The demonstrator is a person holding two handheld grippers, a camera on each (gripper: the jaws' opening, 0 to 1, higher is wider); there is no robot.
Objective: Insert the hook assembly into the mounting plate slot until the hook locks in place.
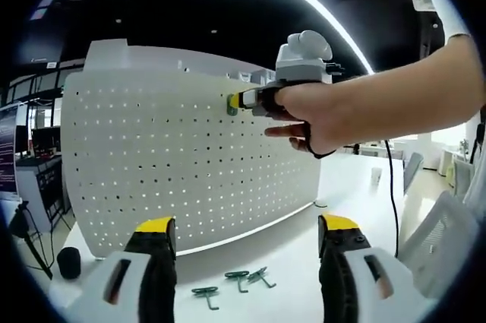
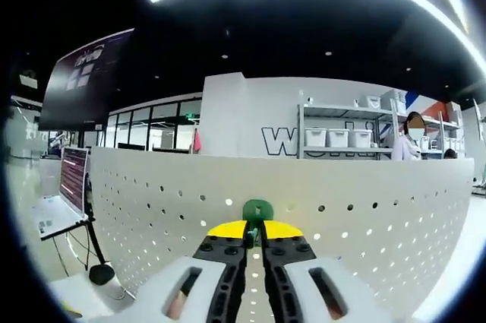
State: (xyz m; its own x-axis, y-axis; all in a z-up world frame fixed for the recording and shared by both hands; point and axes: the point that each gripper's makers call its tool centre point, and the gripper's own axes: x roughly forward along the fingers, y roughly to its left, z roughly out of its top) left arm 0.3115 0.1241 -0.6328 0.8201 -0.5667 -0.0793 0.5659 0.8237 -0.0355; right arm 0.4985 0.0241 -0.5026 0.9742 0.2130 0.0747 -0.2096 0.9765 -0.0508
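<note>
Your biggest risk is the pegboard point(image 1: 190, 163): it stands upright on the table point(image 1: 304, 262), and a hard push could tip it. Your right gripper point(image 2: 257, 241), jaws pinching the green hook point(image 2: 257, 210) against its upper holes, may twist and miss. Your left gripper point(image 1: 247, 233) hangs spread above the spare hooks point(image 1: 237, 281).

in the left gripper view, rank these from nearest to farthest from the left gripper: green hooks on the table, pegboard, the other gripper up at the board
1. Green hooks, lying on the table between the left gripper jaws.
2. Pegboard, standing upright just behind the hooks.
3. Right gripper, held by a hand high against the board's upper edge, pinching a green hook.
</note>
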